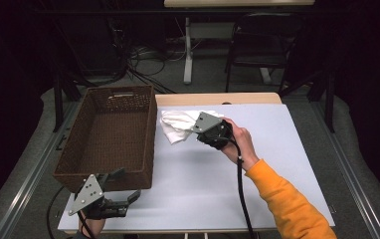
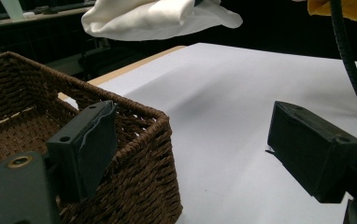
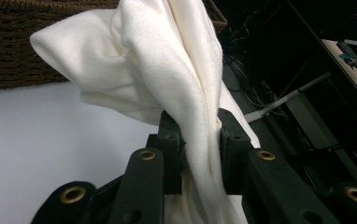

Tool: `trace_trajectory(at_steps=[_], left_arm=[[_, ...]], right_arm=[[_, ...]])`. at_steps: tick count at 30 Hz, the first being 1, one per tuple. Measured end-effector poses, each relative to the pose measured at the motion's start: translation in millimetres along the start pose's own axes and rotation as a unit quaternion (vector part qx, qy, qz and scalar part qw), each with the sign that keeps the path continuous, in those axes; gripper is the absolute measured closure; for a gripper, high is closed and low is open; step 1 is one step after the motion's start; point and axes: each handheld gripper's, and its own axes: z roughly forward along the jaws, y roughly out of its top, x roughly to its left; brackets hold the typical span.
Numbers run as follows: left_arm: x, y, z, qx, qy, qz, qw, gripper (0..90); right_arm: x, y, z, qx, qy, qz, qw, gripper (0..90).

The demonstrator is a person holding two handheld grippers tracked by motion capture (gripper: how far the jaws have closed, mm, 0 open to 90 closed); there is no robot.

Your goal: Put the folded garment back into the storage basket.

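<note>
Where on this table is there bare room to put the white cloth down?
The tabletop is bare right of the brown wicker basket, from the cloth to the near and right edges. The basket's inside looks empty too. It is crowded only at the near left corner, where the left tool sits open beside the basket. The right tool is shut on the cloth.

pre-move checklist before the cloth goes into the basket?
1. Right tongs shut on the white cloth: ok, fabric pinched between both jaws.
2. Cloth lifted off the table: ok, the left gripper view shows it hanging in the air.
3. Wicker basket free to receive it: ok, nothing visible inside.
4. Left tongs out of the path: ok, open at the basket's near corner, holding nothing.
5. Cloth hem will pass over the basket rim: cannot tell.
6. Cable free of the cloth: ok, it trails back along the sleeve.
</note>
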Motion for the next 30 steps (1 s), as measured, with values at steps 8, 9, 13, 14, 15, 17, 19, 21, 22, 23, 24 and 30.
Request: trace_trajectory(at_steps=[8, 9, 13, 14, 15, 17, 19, 21, 22, 23, 24, 30], left_arm=[[0.0, 0.0, 0.2, 0.002, 0.000, 0.001, 1.0000, 15.8], [-0.2, 0.0, 0.3, 0.001, 0.000, 0.000, 1.0000, 15.8], [-0.2, -0.1, 0.3, 0.001, 0.000, -0.001, 1.0000, 15.8], [-0.1, -0.1, 0.3, 0.000, 0.000, -0.001, 1.0000, 15.8], [-0.1, -0.1, 0.3, 0.001, -0.001, 0.000, 1.0000, 15.8], [0.0, -0.1, 0.3, 0.000, 0.000, -0.001, 1.0000, 15.8], [0.1, -0.2, 0.4, 0.001, 0.000, -0.001, 1.0000, 15.8], [0.1, -0.2, 0.4, 0.001, -0.001, -0.001, 1.0000, 15.8], [0.0, -0.2, 0.4, 0.000, -0.001, -0.001, 1.0000, 15.8], [0.0, -0.2, 0.4, 0.000, -0.001, -0.001, 1.0000, 15.8], [0.0, -0.2, 0.4, 0.000, -0.001, -0.001, 1.0000, 15.8], [0.1, -0.3, 0.4, 0.000, 0.000, -0.002, 1.0000, 15.8]], right_arm=[[0.9, 7.7, 0.3, -0.006, 0.002, -0.006, 1.0000, 75.0], [1.3, 9.6, 0.9, -0.006, 0.003, -0.007, 0.9999, 75.0], [2.3, 13.4, 2.4, -0.008, 0.003, -0.009, 0.9999, 75.0], [2.7, 14.3, 3.0, -0.009, 0.003, -0.009, 0.9999, 75.0], [2.7, 14.3, 3.0, -0.009, 0.003, -0.009, 0.9999, 75.0], [3.3, 17.0, 4.5, -0.008, 0.003, -0.015, 0.9998, 75.0], [3.8, 18.0, 4.8, -0.009, 0.003, -0.015, 0.9998, 75.0], [3.9, 19.4, 5.3, -0.013, 0.003, -0.017, 0.9998, 75.0], [4.0, 20.3, 5.2, -0.011, 0.004, -0.017, 0.9998, 75.0], [4.1, 21.5, 6.0, -0.013, 0.003, -0.019, 0.9997, 75.0], [4.1, 21.5, 6.0, -0.013, 0.003, -0.019, 0.9997, 75.0], [4.7, 25.1, 7.5, -0.015, 0.006, -0.021, 0.9996, 75.0]])
